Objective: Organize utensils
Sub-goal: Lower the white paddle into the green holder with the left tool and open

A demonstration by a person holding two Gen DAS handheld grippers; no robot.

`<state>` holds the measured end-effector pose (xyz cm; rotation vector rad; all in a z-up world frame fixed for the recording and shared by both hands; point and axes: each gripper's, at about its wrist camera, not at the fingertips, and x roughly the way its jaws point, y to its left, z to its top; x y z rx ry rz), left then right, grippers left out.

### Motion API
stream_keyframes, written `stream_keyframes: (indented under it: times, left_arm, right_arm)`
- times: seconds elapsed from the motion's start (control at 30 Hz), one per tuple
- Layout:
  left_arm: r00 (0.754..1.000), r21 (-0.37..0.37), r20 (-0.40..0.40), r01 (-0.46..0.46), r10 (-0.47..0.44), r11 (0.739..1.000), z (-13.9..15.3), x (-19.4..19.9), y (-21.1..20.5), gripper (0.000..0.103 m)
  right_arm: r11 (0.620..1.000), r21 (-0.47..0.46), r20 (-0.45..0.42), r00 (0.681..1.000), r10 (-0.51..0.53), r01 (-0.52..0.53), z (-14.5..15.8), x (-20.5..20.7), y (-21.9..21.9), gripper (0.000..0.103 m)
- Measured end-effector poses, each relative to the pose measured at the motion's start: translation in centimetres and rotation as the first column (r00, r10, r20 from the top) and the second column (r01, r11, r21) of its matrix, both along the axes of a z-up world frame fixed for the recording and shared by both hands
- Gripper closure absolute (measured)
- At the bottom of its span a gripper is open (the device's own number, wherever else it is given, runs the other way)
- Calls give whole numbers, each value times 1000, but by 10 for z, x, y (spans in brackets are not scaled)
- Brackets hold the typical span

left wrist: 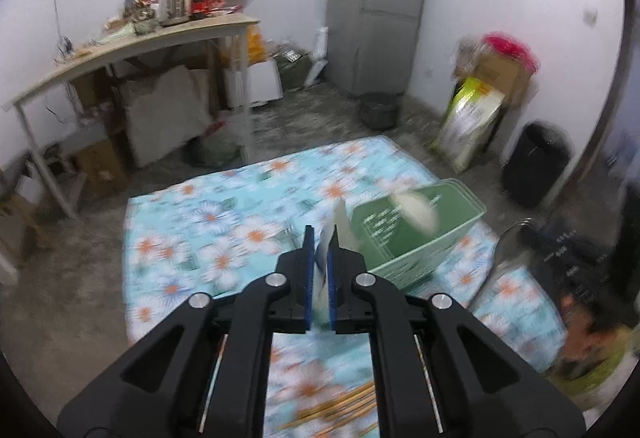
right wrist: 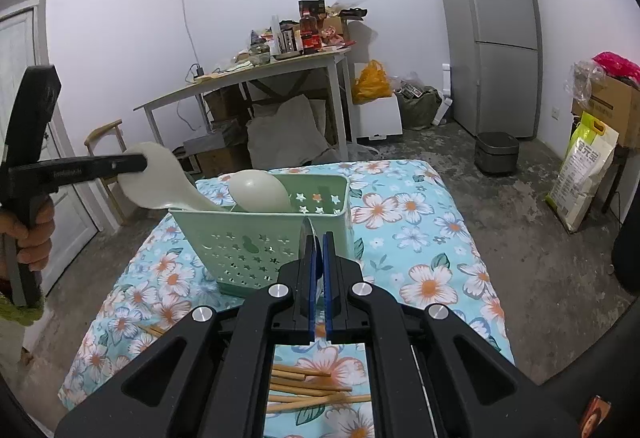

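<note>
A green perforated basket [right wrist: 256,238] stands on the floral tablecloth [right wrist: 420,238]; it also shows in the left wrist view [left wrist: 404,238]. My left gripper [left wrist: 320,238] is shut on a white rice paddle [left wrist: 334,226] whose head [left wrist: 416,212] reaches over the basket. In the right wrist view the left gripper [right wrist: 138,162] holds the paddle [right wrist: 160,182] by its wide handle end, the head [right wrist: 260,192] inside the basket. My right gripper [right wrist: 318,238] is shut on a thin metal utensil handle [right wrist: 307,228] just in front of the basket. Wooden chopsticks [right wrist: 308,390] lie below it.
A cluttered white table [right wrist: 248,78] and a grey fridge [right wrist: 492,38] stand against the far wall. A rice cooker [right wrist: 496,150], a rice bag [right wrist: 584,170] and boxes sit on the concrete floor. A metal ladle bowl [left wrist: 514,238] shows at the right in the left wrist view.
</note>
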<state>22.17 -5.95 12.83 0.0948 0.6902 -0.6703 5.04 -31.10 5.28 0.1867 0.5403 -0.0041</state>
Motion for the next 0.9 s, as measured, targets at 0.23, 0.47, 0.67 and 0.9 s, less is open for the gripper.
stream_keyframes:
  times: [0.23, 0.47, 0.67, 0.9]
  left_arm:
    - [1000, -167, -8, 6, -7, 986, 2, -7, 8, 86]
    - [999, -234, 43, -6, 17, 972, 9, -20, 22, 75]
    - [999, -269, 25, -24, 32, 963, -6, -34, 35, 66]
    - [996, -232, -57, -73, 61, 970, -46, -46, 45, 59]
  right_arm:
    - [1000, 4, -4, 1000, -8, 8, -1, 1, -4, 100]
    - [1000, 4, 4, 1000, -12, 12, 2, 0, -4, 100]
    - [999, -18, 37, 999, -33, 33, 15, -6, -10, 100]
    - [994, -81, 126, 990, -69, 79, 53, -17, -21, 100]
